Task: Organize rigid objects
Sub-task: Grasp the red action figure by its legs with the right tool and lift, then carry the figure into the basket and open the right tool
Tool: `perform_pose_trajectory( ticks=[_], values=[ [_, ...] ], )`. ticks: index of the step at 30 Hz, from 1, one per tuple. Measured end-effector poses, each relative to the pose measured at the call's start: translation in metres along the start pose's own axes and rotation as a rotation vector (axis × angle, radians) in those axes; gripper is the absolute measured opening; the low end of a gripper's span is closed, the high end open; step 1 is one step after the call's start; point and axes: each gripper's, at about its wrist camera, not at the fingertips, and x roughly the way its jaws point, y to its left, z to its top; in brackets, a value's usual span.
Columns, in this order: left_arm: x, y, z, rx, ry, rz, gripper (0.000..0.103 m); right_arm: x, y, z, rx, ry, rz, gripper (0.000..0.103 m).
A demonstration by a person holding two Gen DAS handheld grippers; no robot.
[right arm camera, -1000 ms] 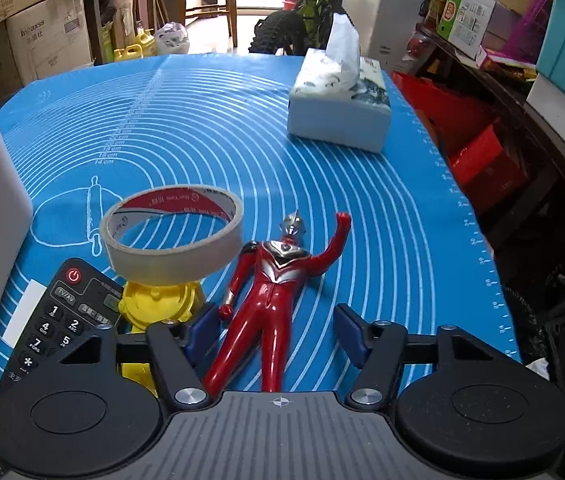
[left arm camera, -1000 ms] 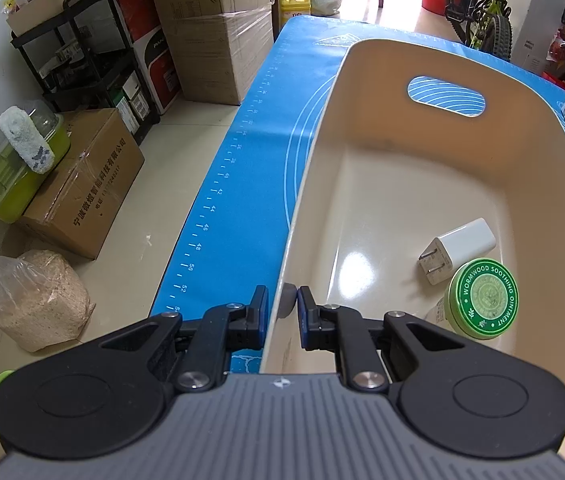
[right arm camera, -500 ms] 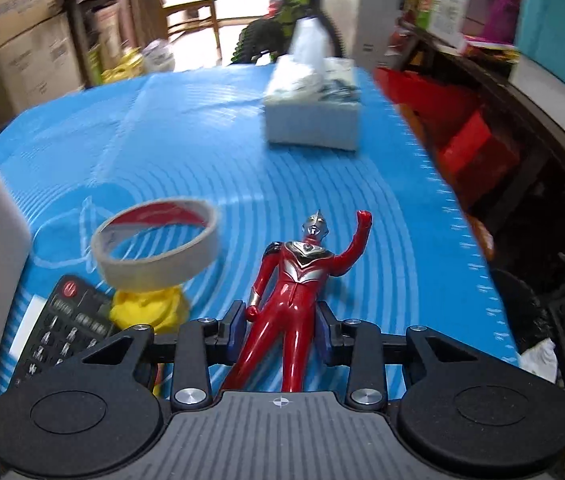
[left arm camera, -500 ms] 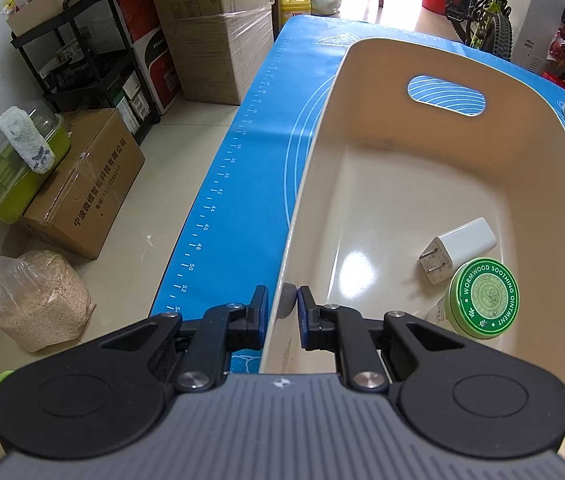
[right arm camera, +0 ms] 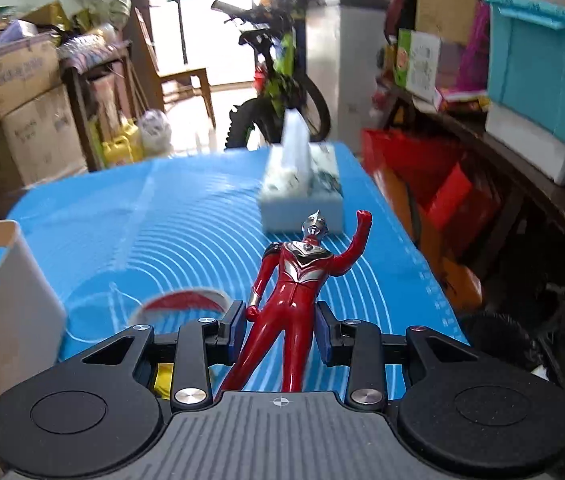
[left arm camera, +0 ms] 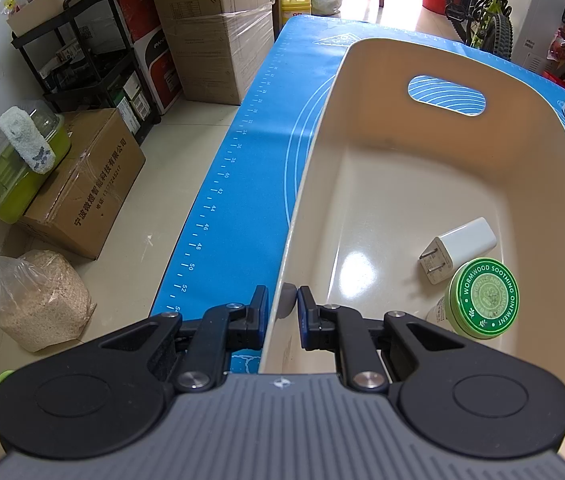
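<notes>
My left gripper [left arm camera: 282, 304] is shut on the near left rim of a beige bin [left arm camera: 382, 184] on the blue mat. Inside the bin lie a white charger plug [left arm camera: 458, 248] and a green-lidded ointment jar [left arm camera: 484, 298]. My right gripper [right arm camera: 280, 326] is shut on the legs of a red hero figure [right arm camera: 294, 280] and holds it lifted above the mat, head away from me, one arm raised. A tape roll [right arm camera: 180, 304] and a yellow object [right arm camera: 162, 376] lie below, partly hidden by the gripper. The bin also shows at the left of the right wrist view [right arm camera: 6, 300].
A tissue box [right arm camera: 302, 192] stands at the far right of the blue mat [right arm camera: 162, 216]. Cardboard boxes, a shelf and a grain bag stand on the floor left of the table [left arm camera: 82, 184]. A bicycle and storage shelves stand beyond the table.
My right gripper closed on the red figure and lifted it off the mat, tilting the view up. The left gripper has stayed on the bin's rim.
</notes>
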Motion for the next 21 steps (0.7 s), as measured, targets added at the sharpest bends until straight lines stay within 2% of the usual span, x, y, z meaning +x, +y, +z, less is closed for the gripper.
perform_pose_trajectory(
  ticks=[10, 17, 21],
  values=[
    [0.0, -0.001, -0.001, 0.003, 0.0, 0.004, 0.019, -0.042, 0.031, 0.018, 0.015, -0.111, 0.129, 0.043],
    [0.0, -0.001, 0.0, 0.003, 0.0, 0.004, 0.019, -0.061, 0.084, 0.02, -0.07, -0.148, 0.287, 0.043],
    [-0.001, 0.0, 0.0, 0.005, 0.0, 0.005, 0.019, -0.066, 0.117, 0.02, -0.121, -0.133, 0.379, 0.043]
  ],
)
